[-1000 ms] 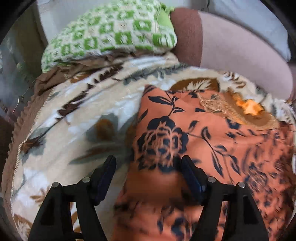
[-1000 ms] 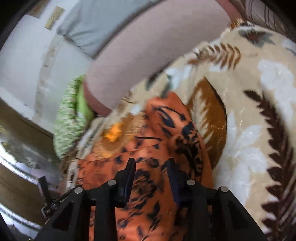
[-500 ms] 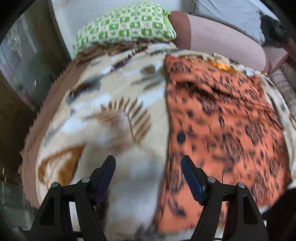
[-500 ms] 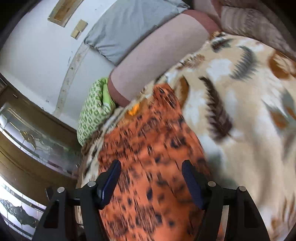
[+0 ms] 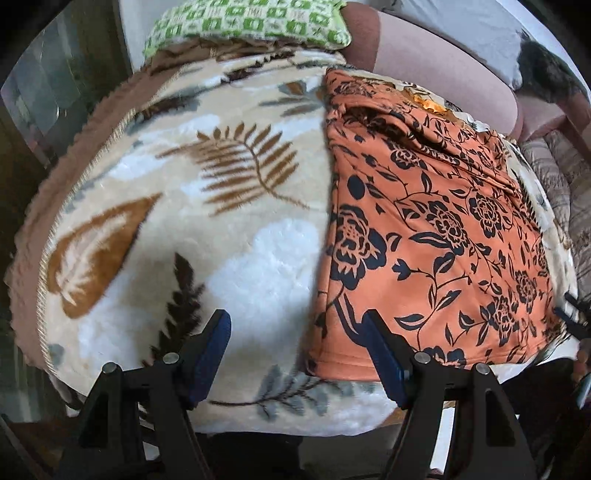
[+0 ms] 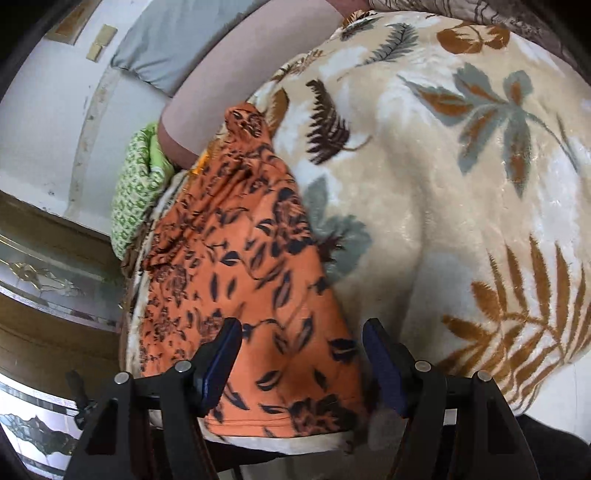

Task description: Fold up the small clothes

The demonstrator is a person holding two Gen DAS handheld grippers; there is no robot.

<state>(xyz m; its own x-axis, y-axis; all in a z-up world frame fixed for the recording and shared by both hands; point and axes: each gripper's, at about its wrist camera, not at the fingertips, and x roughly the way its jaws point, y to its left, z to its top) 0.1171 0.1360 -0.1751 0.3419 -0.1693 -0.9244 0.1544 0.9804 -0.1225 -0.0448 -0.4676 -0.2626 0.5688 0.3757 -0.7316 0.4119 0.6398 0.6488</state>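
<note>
Compared with a second earlier, both tongs had drawn back from the orange floral garment [image 5: 436,236], and the right tongs [image 6: 301,363] had widened. The left tongs [image 5: 295,350] stood spread and empty over the garment's lower left corner on the leaf-patterned blanket [image 5: 192,206]; the right tongs, likewise spread, framed its lower edge.

Your garment [image 5: 436,236]: orange with a navy rose-and-vine print. Blanket [image 5: 221,206] under it: cream and white plush, with brown fern fronds, rust leaves and grey-blue sprigs. Pillow [image 5: 243,22] at 12 o'clock: green-and-white squares. Your left gripper [image 5: 297,349] and right gripper [image 6: 302,360]: black frames with blue pads.
</note>
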